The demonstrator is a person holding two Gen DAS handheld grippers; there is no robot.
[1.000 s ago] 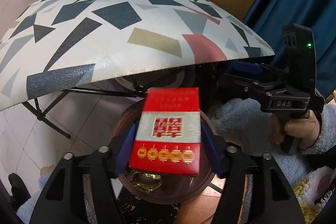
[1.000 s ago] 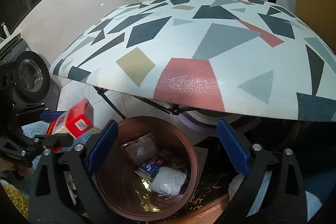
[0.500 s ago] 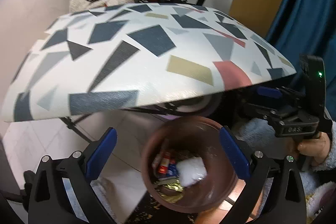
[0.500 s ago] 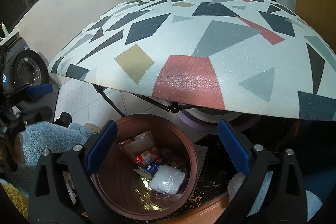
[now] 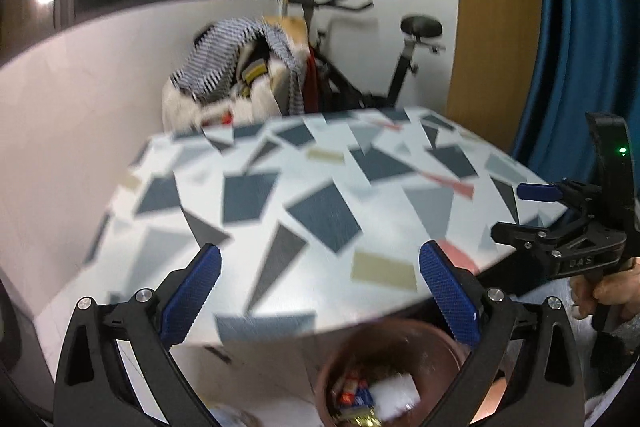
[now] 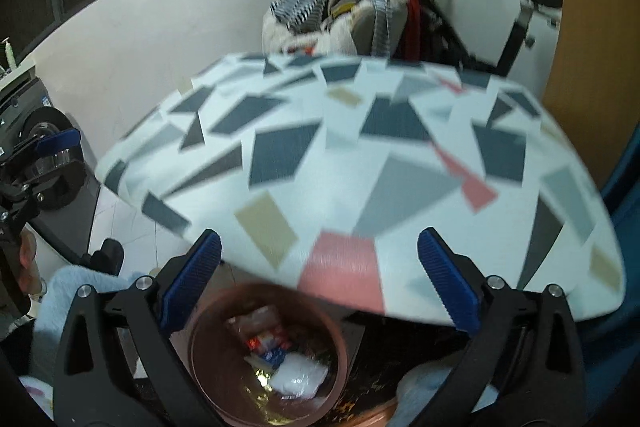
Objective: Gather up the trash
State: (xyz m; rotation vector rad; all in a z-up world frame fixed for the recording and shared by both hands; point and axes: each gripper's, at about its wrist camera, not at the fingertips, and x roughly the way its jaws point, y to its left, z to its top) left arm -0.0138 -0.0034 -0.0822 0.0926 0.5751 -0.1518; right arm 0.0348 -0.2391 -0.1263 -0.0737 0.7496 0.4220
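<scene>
A brown round bin (image 5: pixel 436 351) stands on the floor under the table's near edge; it also shows in the right wrist view (image 6: pixel 332 343). Inside lie a red box (image 6: pixel 260 341), a white crumpled wrapper (image 6: pixel 298 377) and other scraps. My left gripper (image 5: pixel 320 291) is open and empty, raised above the bin and facing the table. My right gripper (image 6: pixel 318 279) is open and empty above the bin. The right gripper also shows at the right edge of the left wrist view (image 5: pixel 560 223).
A table with a patterned cover (image 5: pixel 304 195) fills the middle of both views. Behind it stand a chair piled with striped clothes (image 5: pixel 240 67) and an exercise bike (image 5: pixel 400 67). A blue curtain (image 5: pixel 580 27) hangs at right. A washing machine (image 6: pixel 40 147) stands at left.
My left gripper opened and dropped the red box into the bin. Both grippers have since lifted and tilted up toward the table top.
</scene>
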